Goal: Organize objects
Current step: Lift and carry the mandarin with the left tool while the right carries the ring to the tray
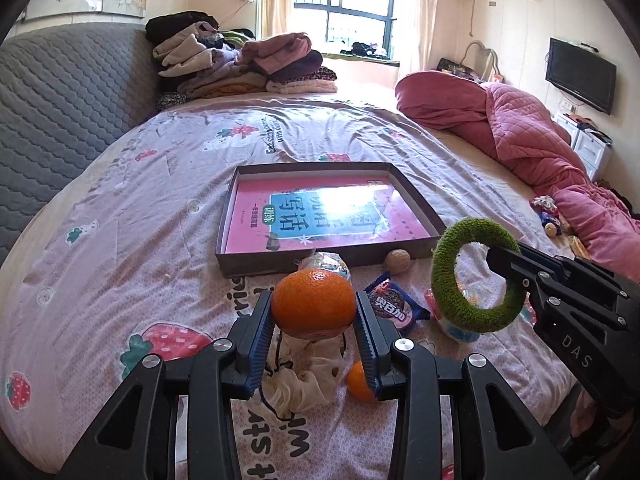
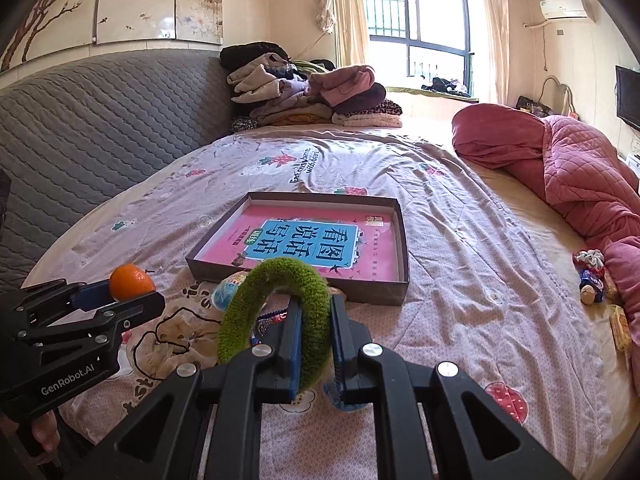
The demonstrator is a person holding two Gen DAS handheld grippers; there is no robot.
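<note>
My left gripper [image 1: 314, 308] is shut on an orange [image 1: 313, 303], held above the bed; the same orange [image 2: 131, 282] shows at the left of the right wrist view. My right gripper [image 2: 316, 312] is shut on a fuzzy green ring [image 2: 276, 316], which stands upright at the right of the left wrist view as the green ring [image 1: 476, 276]. Ahead lies a shallow grey box [image 1: 276, 261] with a pink book [image 1: 332, 216] inside. The box [image 2: 300, 280] sits just beyond both grippers.
On the bedsheet below lie a second orange [image 1: 358, 380], a walnut [image 1: 398, 258], a blue snack packet [image 1: 394, 308], a cream cloth with cord [image 1: 304, 376] and a small bottle [image 1: 328, 261]. A pink quilt [image 1: 540, 140] lies at the right, folded clothes [image 1: 240, 64] at the back.
</note>
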